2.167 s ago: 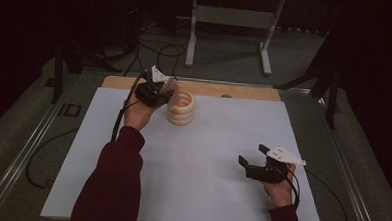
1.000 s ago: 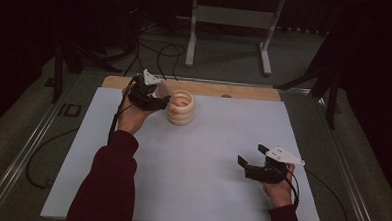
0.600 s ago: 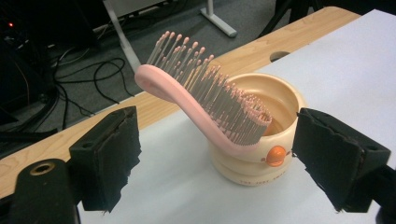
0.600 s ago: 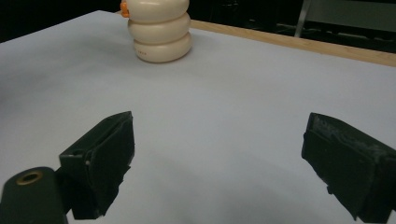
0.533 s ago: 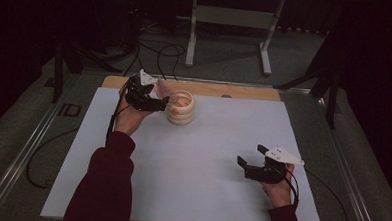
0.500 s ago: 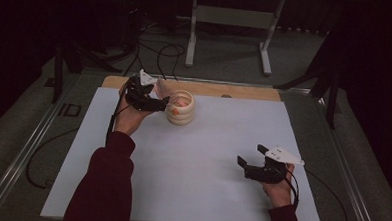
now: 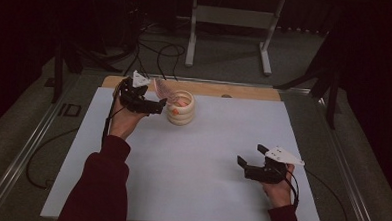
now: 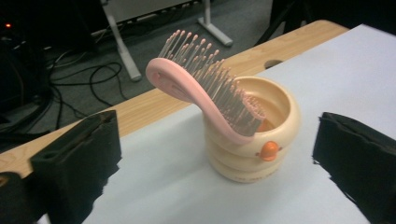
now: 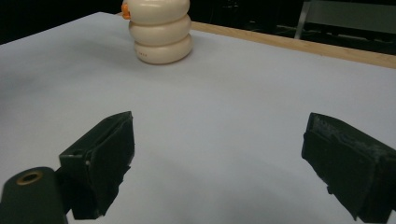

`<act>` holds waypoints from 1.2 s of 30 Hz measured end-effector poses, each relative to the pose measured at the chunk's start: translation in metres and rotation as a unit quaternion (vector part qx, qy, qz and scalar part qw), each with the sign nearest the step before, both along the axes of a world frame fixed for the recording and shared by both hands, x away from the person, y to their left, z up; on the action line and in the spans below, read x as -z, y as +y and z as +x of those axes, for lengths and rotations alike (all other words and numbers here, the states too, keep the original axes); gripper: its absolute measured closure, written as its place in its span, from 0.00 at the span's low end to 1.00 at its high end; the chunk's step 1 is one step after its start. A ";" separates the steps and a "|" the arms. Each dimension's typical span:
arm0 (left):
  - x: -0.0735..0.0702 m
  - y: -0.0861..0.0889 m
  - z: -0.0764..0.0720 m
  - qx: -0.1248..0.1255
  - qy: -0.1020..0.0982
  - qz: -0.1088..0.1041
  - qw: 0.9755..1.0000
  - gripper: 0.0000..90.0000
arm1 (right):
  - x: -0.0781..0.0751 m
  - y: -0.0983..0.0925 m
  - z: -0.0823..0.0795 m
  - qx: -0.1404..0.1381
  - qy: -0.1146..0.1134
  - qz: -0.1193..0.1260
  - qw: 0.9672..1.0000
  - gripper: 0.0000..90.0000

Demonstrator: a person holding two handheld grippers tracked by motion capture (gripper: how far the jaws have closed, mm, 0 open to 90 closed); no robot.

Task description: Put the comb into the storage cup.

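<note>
A pink hairbrush [image 8: 205, 95] leans bristles-up in a cream ribbed cup [image 8: 252, 140] near the tabletop's [image 7: 207, 161] far-left edge. The left gripper [image 7: 151, 104], just beside it, has just been opening; its fingers stand apart, nothing between. The right gripper [image 7: 247, 163] rests near the near-right corner, fingers apart.

No text, label, brand, number or sign can be read. A faint line of print runs along the base of the cream ribbed cup [image 8: 252, 154], too small to make out.
</note>
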State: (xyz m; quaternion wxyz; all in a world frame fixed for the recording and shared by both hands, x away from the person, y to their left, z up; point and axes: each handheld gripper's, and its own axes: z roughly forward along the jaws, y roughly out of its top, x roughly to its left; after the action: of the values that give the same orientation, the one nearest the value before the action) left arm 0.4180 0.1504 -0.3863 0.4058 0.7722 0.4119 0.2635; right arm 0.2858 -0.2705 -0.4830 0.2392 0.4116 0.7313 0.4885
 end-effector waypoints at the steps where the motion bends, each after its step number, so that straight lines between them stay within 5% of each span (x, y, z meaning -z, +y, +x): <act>1: 0.000 0.000 -0.002 0.001 -0.001 0.003 1.000 0.00 | 0.000 0.000 0.000 0.000 0.000 0.000 1.000 0.11; 16: 0.004 0.014 -0.023 0.019 -0.008 0.016 1.000 0.00 | -0.001 0.001 -0.001 0.000 0.001 0.002 1.000 0.11; 36: 0.034 0.047 -0.075 0.042 -0.023 -0.024 0.999 0.00 | -0.001 0.000 -0.002 -0.002 -0.005 -0.002 1.000 0.11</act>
State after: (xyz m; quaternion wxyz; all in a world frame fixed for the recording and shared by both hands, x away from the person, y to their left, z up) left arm 0.3431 0.1975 -0.4204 0.4445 0.7726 0.3758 0.2536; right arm 0.2839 -0.2709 -0.4818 0.2431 0.4072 0.7315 0.4899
